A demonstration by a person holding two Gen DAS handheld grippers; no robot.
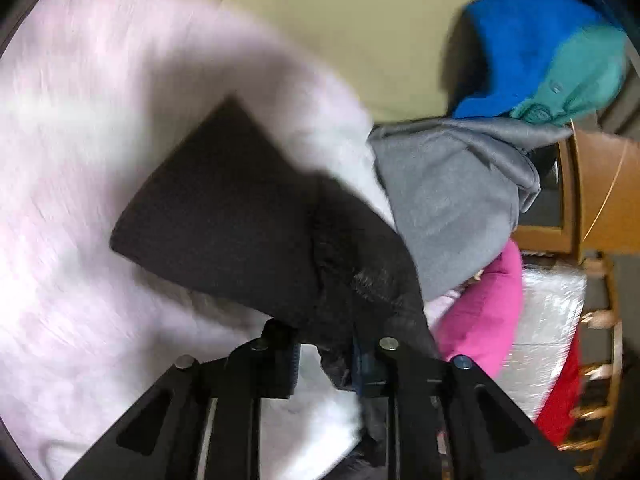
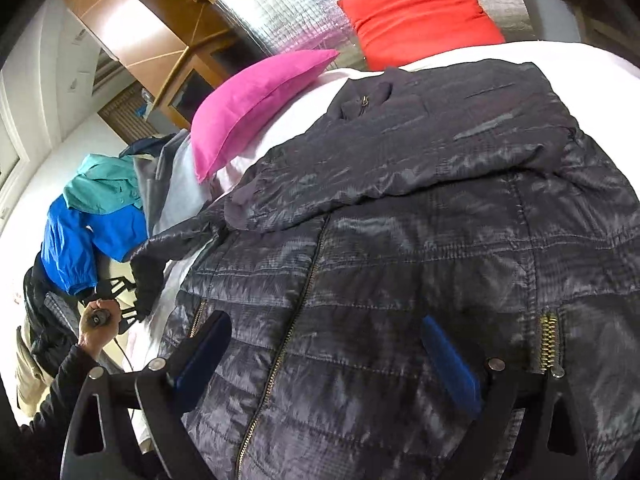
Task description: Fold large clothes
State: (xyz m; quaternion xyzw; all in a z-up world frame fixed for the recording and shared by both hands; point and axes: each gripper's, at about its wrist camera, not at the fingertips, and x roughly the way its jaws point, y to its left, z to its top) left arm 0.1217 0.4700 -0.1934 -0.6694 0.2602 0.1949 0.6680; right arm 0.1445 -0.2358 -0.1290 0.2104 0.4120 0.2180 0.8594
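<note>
A white bed sheet [image 2: 248, 152] is seen running across both views, blurred over the left half of the left wrist view. On it, a dark quilted jacket [image 2: 420, 240] is spread, filling the centre and right of the right wrist view; its front zipper [image 2: 292, 320] is seen running from the centre down to the lower middle, and one sleeve [image 2: 400, 136] is laid folded across the chest toward the upper right. The other sleeve [image 2: 160, 256] is stretched off to the left edge of the bed, where its cuff is gripped by the left gripper [image 2: 138, 300], held in a person's hand [image 2: 98, 322] at the lower left.

In the left wrist view that cuff [image 1: 240, 216] is shown as a dark wedge at the centre, pinched between the nearly closed jaws of the left gripper [image 1: 324, 356] at the bottom middle.

The right gripper [image 2: 324, 356] is held over the lower front of the jacket, its blue-padded fingers [image 2: 452, 364] spread wide with nothing clamped between them; whether the pads touch the fabric cannot be told.

A pink pillow [image 2: 256, 104] is placed at the upper left of centre, a red pillow [image 2: 420, 12] at the top right. A heap of clothes, blue [image 2: 92, 240], teal [image 2: 104, 188] and grey [image 2: 160, 176], is piled at the left.
</note>
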